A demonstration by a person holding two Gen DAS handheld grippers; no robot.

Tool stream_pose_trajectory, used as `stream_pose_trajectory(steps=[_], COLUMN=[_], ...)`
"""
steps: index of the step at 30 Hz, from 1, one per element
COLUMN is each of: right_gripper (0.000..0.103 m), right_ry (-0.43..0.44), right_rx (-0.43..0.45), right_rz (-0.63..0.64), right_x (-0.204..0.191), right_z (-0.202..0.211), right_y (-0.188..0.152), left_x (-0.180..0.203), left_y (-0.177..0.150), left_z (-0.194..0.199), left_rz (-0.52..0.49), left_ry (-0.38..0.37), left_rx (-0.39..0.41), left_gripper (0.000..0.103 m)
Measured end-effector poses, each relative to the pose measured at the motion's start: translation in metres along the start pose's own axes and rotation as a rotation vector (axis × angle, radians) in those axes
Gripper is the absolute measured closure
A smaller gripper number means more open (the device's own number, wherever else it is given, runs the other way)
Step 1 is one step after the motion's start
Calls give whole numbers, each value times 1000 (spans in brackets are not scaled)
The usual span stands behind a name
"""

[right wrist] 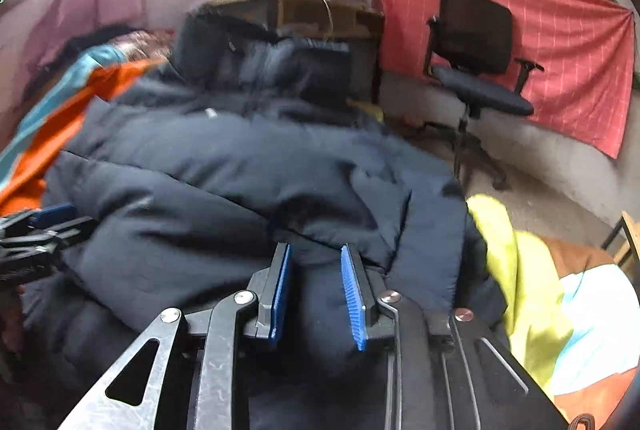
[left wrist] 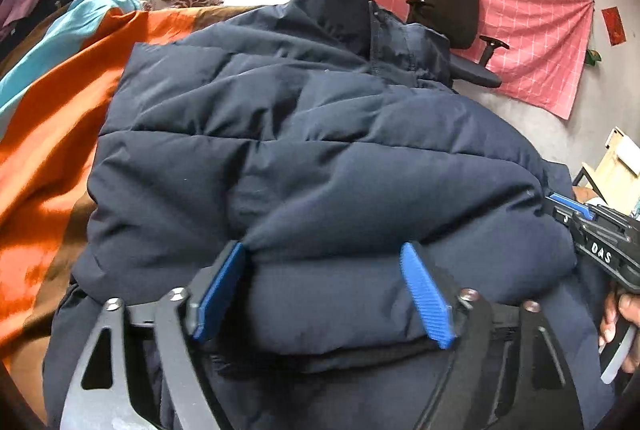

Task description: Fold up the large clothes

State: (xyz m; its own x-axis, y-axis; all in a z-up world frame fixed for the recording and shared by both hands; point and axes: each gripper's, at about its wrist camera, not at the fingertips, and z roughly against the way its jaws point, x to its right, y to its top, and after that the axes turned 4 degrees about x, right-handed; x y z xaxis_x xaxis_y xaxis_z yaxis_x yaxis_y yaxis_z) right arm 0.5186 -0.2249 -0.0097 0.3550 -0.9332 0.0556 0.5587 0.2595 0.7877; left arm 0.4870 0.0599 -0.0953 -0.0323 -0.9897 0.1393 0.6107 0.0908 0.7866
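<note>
A puffy navy quilted jacket (left wrist: 300,129) lies folded on a bed, its collar pointing away. My left gripper (left wrist: 320,248) is at the near folded edge, its jaws wide apart; a thick roll of the jacket bulges between the blue pads (left wrist: 428,294), which rest loosely against it. My right gripper (right wrist: 316,248) is at the same near edge of the jacket (right wrist: 240,169), farther right, its jaws narrow and pinching a ridge of fabric. Each gripper shows at the other view's edge: the right gripper (left wrist: 592,230) and the left gripper (right wrist: 40,226).
An orange, teal and brown bedspread (left wrist: 60,109) lies under the jacket. A yellow-green cloth (right wrist: 512,262) lies to the right. A black office chair (right wrist: 476,41) stands on the floor before a pink wall cloth. A cluttered table stands behind the collar. A person's hand (left wrist: 624,314) holds the right gripper.
</note>
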Motion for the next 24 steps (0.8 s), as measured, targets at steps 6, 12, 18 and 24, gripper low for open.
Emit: stream_pose_trajectory(steps=[6, 12, 18, 24], right_gripper=[90, 90, 84, 40], right_ry=[-51, -52, 11, 46], right_rx=[-52, -93, -63, 7], right_rz=[-14, 0, -60, -107], right_x=[5, 2, 15, 16], right_z=[-33, -60, -41, 15], right_y=[1, -2, 2, 12], left_x=[2, 4, -7, -13], left_y=[-6, -7, 9, 29], left_z=[-5, -9, 23, 54], left_rz=[-25, -36, 67, 169], left_ry=[21, 36, -40, -87], left_rx=[13, 10, 32, -30], left_gripper=[20, 17, 17, 17])
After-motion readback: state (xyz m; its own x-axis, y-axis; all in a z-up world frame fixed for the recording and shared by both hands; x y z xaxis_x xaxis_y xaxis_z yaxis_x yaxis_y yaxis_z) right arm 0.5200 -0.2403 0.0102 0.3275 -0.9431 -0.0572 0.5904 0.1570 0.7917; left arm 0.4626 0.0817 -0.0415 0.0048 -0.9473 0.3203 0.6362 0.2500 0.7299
